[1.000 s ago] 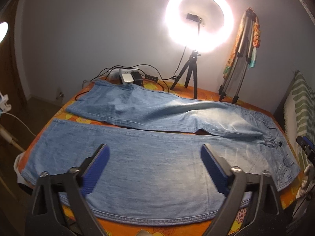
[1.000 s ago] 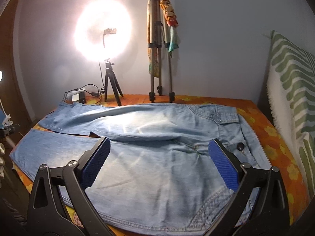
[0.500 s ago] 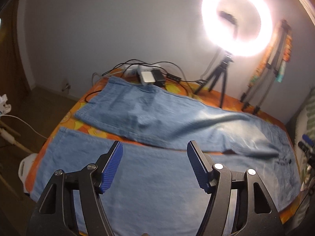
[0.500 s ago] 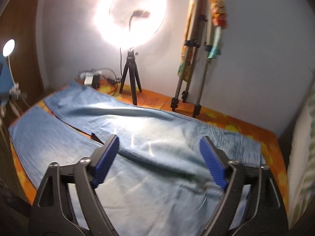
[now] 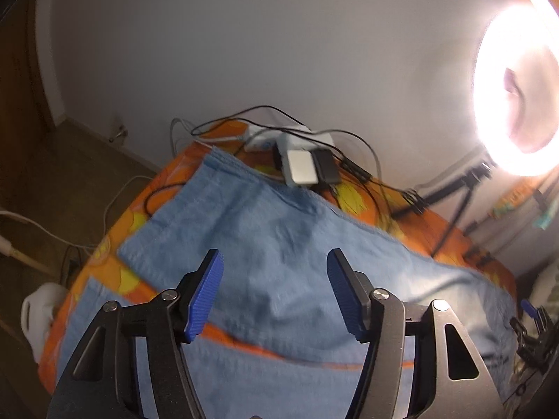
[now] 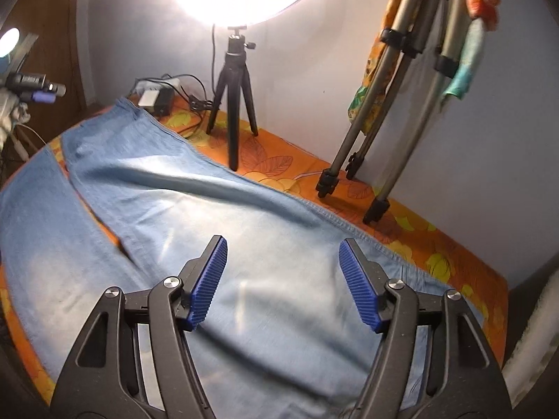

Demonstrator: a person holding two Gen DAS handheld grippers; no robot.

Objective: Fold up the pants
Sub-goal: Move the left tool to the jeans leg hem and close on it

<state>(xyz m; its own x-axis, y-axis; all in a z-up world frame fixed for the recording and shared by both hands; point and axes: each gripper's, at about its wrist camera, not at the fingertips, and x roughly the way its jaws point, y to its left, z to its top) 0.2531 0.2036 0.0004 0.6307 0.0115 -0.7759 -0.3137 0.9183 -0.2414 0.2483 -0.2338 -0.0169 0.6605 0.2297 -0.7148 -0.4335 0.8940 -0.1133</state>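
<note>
Left wrist view shows the jeans [image 5: 286,244] spread flat across the lower half of the frame on an orange flowered sheet [image 5: 356,199], one leg running from upper left to lower right, the other along the bottom edge with a strip of sheet between them. Judging by the look, the denim is soft but fairly heavy and limp: it should drape and drag rather than slide, and a thick hem or outer side seam would give the surest hold. The left gripper [image 5: 274,296] hangs over the upper leg with its blue pads part-open; its jaws have just been closing, yet nothing lies between them and they touch no cloth.

Right wrist view has the same jeans [image 6: 223,230] filling the lower left and centre, a ring-light tripod [image 6: 234,104] standing at upper centre beyond them. The right gripper [image 6: 283,282] is likewise part-open above the thigh area, jaws just closing, empty and clear of the fabric.
</note>
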